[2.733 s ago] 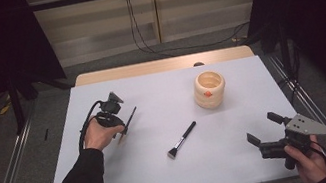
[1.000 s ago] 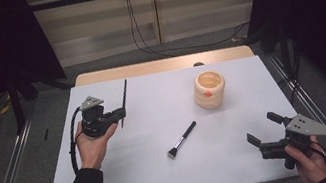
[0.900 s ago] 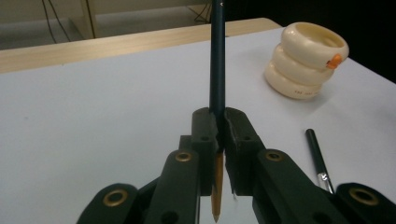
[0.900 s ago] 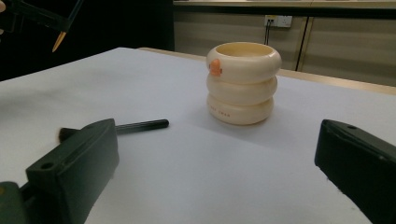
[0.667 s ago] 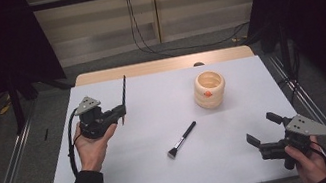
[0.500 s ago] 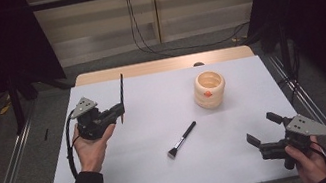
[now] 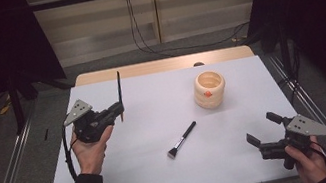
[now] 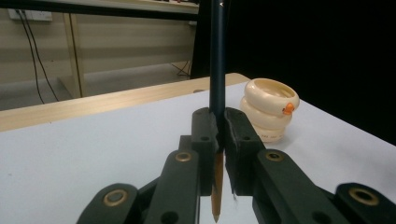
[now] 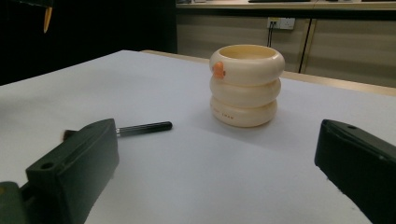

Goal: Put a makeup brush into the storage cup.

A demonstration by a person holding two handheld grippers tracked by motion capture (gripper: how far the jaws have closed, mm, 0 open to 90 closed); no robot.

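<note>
Pencil (image 8: 217, 70): dark, standing upright, its sharpened wooden tip down, lifted off the white table (image 7: 165, 172) at the left side.
Left gripper (image 7: 116, 111): jaws pressed together on the pencil's lower end.
Right gripper (image 7: 264, 130): jaws spread wide, nothing between them, low at the near right corner.
Cream ringed cup (image 7: 210, 89): far right, well apart from the pencil.
Brush (image 7: 182, 139): lying mid-table.

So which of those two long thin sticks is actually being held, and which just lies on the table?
The dark pencil with its bare wooden tip stands upright, pinched by the left gripper. The black makeup brush lies flat mid-table, untouched.
</note>
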